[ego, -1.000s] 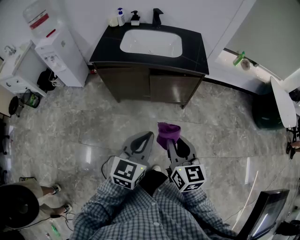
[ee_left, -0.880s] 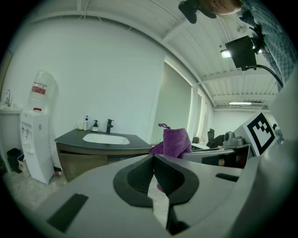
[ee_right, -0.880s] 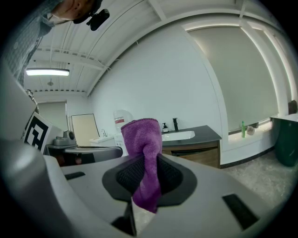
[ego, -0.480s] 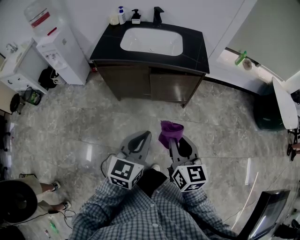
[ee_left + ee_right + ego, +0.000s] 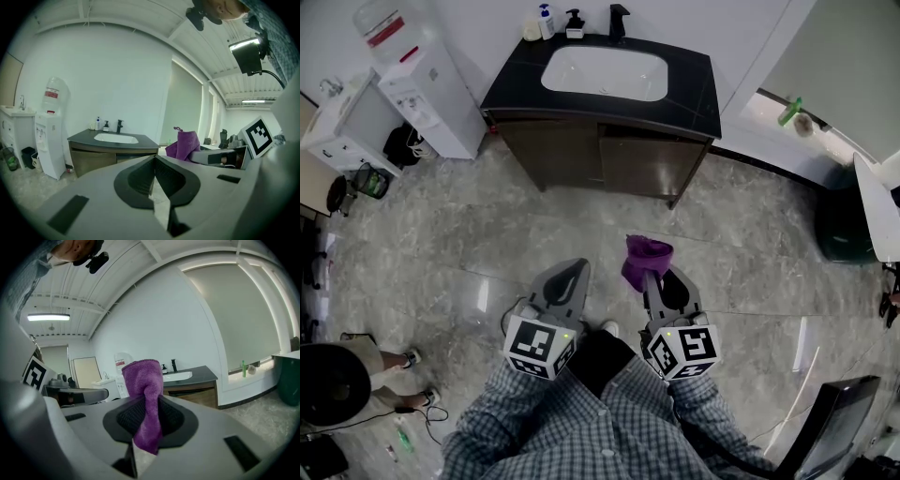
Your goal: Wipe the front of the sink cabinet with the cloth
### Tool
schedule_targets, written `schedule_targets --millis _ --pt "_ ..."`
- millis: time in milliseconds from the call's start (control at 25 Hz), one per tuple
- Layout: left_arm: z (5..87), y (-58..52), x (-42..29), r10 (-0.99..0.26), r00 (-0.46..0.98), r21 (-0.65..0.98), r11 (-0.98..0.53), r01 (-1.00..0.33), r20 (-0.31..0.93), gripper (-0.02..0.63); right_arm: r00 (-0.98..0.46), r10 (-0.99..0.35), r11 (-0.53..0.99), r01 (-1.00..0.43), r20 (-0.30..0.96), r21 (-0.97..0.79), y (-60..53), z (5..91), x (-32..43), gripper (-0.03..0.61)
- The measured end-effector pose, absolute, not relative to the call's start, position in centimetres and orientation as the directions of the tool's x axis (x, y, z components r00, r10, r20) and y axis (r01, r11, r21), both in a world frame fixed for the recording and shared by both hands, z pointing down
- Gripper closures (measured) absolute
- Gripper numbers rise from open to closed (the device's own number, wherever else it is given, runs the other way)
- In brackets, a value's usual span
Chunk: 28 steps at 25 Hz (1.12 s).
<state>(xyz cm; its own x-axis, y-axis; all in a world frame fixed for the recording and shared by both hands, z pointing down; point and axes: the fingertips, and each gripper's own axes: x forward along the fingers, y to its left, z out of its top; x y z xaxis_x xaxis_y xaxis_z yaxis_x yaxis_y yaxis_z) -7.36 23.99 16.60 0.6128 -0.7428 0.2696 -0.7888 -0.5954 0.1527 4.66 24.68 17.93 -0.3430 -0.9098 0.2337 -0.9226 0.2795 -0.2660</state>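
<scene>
Right gripper (image 5: 148, 404): jaws clamped on the purple cloth (image 5: 143, 376), which bunches up above the tips and hangs a little below them. Left gripper (image 5: 154, 161): tips together, nothing between. Both are held low, side by side, over the floor (image 5: 469, 253), pointing toward the cabinet (image 5: 600, 164) and well apart from it. Cabinet front: two dark wood doors under a black top with a white sink (image 5: 605, 73). Any smear or wet trace on the doors is too small to tell from here. Judgement: cloth in hand, approach unfinished, no wiping contact yet. The whole front is left to do.
</scene>
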Motion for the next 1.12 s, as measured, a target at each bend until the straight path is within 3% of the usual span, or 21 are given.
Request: schedule_targets --millis 520,1120 --pt "17.3 23.3 -6.1 -0.753 0.596 0.146 -0.581 -0.801 0.278 0.603 -0.343 -0.904 0.275 -0.923 0.256 -0.267 24.4 19.3 6.3 0.503" --pt "22.2 9.3 -8.3 -0.728 0.612 0.193 -0.582 -0.790 0.308 0.603 -0.316 -0.895 0.257 -0.942 0.315 -0.215 11.5 22.8 4.8 0.505"
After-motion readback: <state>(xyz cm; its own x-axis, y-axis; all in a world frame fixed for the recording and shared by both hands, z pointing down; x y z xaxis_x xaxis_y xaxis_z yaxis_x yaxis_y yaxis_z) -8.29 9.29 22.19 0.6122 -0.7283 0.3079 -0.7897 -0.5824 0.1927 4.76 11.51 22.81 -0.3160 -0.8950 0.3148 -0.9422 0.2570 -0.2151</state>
